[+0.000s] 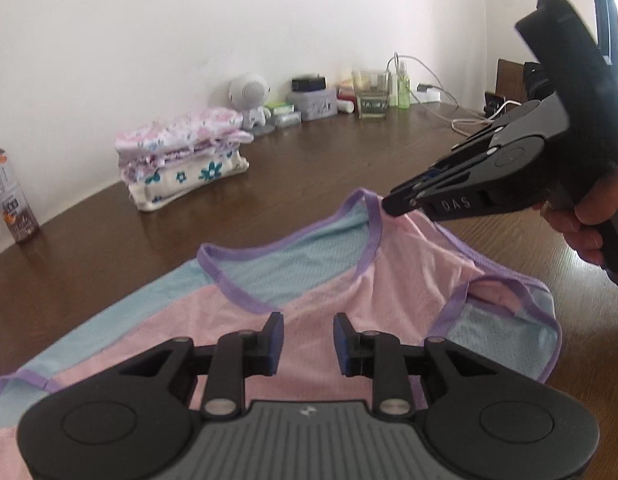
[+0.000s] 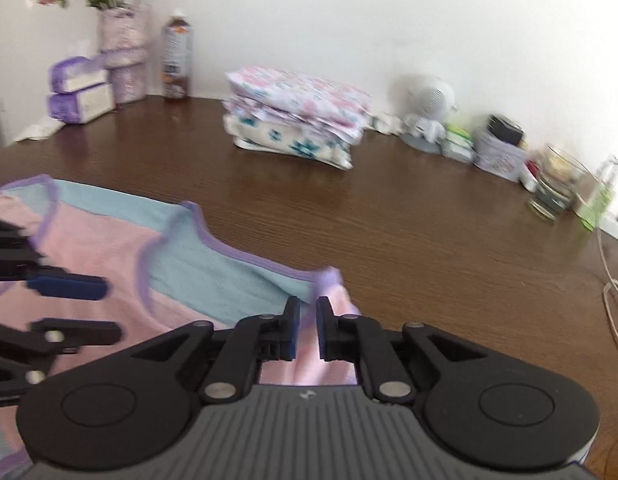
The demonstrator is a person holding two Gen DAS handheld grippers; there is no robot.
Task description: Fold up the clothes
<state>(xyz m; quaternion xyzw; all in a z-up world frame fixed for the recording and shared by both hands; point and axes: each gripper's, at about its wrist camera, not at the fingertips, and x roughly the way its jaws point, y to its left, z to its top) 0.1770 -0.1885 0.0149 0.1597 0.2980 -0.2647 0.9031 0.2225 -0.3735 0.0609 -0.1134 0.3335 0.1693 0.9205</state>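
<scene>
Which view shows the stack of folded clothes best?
The left wrist view: the stack of folded clothes appears sharp there, with its separate layers visible. The right wrist view shows the same stack blurred.

Dark wood table (image 1: 317, 168): pink-blue top (image 1: 321, 312) spread flat; folded floral stack (image 1: 181, 160), glass (image 1: 371, 96), bottle (image 1: 13, 196) near wall.

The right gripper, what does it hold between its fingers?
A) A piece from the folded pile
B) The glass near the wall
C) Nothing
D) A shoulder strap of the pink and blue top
D: the right gripper is closed on the purple-trimmed shoulder strap of the pink and blue top.
</scene>
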